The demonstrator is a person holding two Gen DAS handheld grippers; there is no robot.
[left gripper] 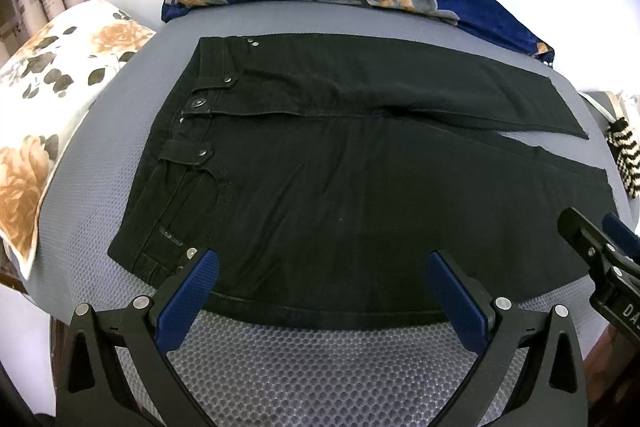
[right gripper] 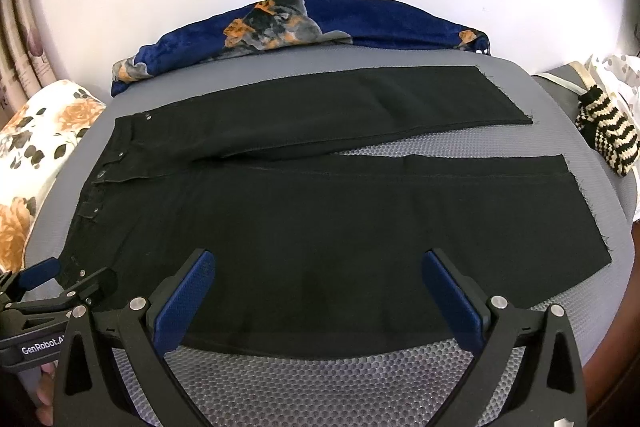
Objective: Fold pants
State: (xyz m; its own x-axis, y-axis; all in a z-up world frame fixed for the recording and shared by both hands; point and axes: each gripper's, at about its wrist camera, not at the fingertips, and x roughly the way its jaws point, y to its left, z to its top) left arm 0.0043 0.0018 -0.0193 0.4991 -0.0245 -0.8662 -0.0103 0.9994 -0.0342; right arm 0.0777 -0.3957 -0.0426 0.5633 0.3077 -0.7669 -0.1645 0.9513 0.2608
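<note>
Our left hand-held gripper (left gripper: 322,261) sits at six o'clock in its own view, its blue-padded fingers (left gripper: 188,297) spread wide and holding nothing, their tips over the near edge of the black pants (left gripper: 340,195). Our right hand-held gripper (right gripper: 318,261) is likewise spread wide and empty, its tips over the near side seam of the same pants further along the leg. In the left view the right one shows at four o'clock; in the right view the left one shows at eight o'clock, by the waistband corner.

The pants lie flat and unfolded on a grey mesh-textured surface (right gripper: 320,387), waistband toward nine o'clock and both legs running toward three o'clock. The legs part slightly near the hems, with a wedge of grey showing between them.

Beyond the pants, at twelve o'clock, a dark blue blanket (right gripper: 380,23) with orange and grey flowers lies bunched along the far edge. At nine o'clock rests a white floral pillow (left gripper: 52,99). At three o'clock sits a black-and-cream striped knitted item (right gripper: 608,135), apart from the hems.
</note>
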